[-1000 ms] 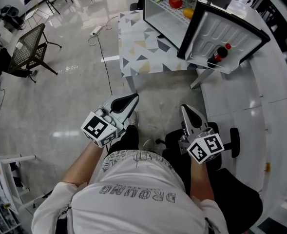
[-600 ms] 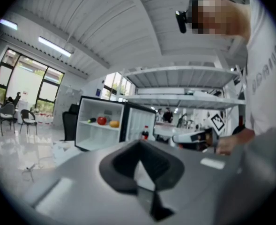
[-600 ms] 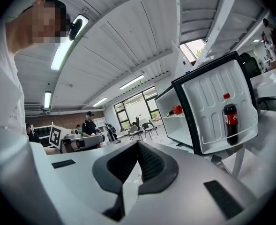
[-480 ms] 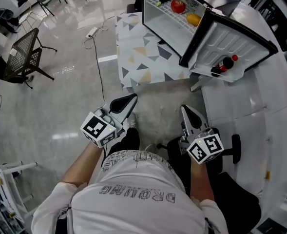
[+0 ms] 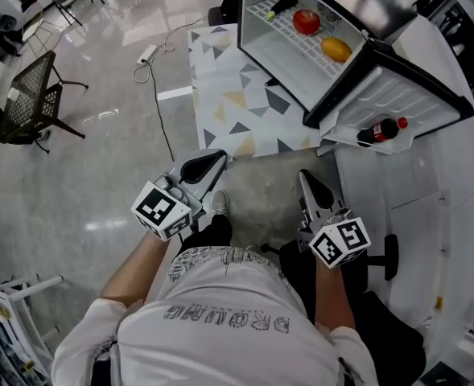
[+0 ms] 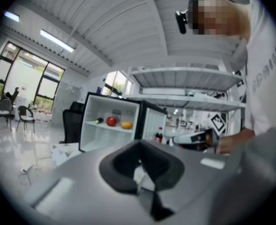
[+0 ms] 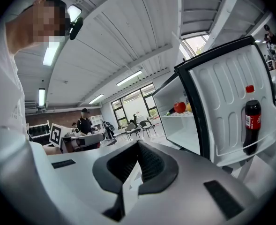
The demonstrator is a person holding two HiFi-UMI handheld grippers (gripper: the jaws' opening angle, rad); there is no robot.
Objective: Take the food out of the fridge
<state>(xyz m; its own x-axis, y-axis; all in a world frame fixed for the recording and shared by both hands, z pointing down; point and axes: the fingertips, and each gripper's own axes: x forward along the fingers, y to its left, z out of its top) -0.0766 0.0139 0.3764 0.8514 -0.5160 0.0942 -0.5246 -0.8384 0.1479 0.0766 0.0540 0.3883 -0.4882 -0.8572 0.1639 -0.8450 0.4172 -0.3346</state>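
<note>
Since a second ago the fridge (image 5: 289, 69) has been brought a good bit closer. In the head view it has slid down and towards the right, so more of its inside can be seen, while both grippers are kept at the same spot low in the frame.

Nothing has been picked up yet, tbh. The left gripper (image 5: 219, 159) is closed with nothing in it, and the right gripper (image 5: 304, 177) looks pinched together and empty too.

The food is all sat on the wire shelf (image 5: 283, 29) at the upper right of the head view: a red fruit (image 5: 307, 22), an orange fruit (image 5: 336, 49) and a dark vegetable (image 5: 282, 6). The vegetable is laid slantwise, its long axis running towards the upper right. A cola bottle (image 5: 381, 130) is stood in the open door (image 5: 397, 95).

Everything lies ahead and to the right of both claws, well apart from them. The right one is closer, but the door edge is parked along its line. From the left gripper view the shelf is seen straight on, so a cleaner reach is probably had from there, once the jaws are opened.
</note>
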